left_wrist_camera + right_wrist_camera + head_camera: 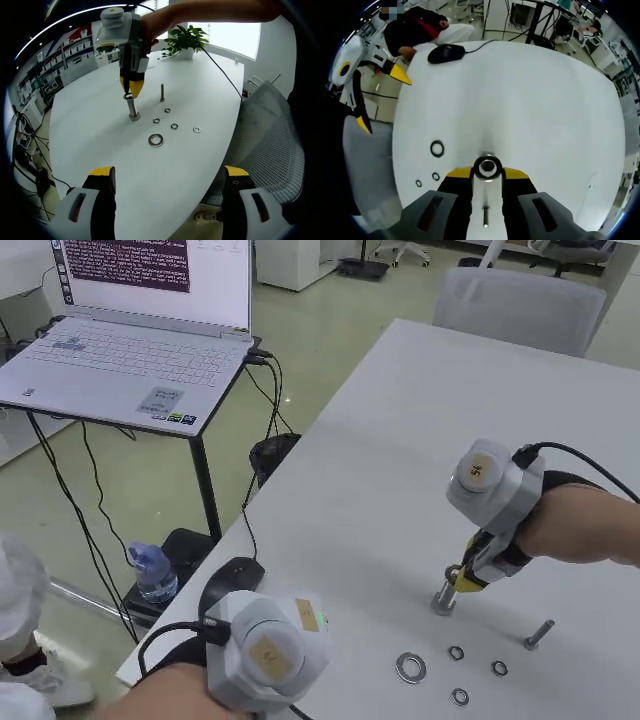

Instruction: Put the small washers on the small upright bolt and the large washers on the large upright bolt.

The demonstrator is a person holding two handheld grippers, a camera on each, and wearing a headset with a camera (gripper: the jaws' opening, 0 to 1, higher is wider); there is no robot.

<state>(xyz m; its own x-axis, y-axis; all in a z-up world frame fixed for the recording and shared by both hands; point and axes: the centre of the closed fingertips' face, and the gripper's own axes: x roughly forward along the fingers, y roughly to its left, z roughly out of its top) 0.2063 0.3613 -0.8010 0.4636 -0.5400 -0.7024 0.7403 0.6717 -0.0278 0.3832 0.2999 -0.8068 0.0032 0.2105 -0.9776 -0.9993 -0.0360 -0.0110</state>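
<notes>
Right gripper (pixel 465 577) clenched a washer (pixel 487 167) atop the big bolt (pixel 444 598), lower right; hole likely needed centring before release, and the left gripper (pixel 167 174) sat idle, jaws apart.

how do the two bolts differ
The large bolt is thick; the small bolt is much thinner. The right gripper holds a washer right at the large bolt's top, while the small bolt stands free with no gripper near it. Both stand upright on the white table.
</notes>
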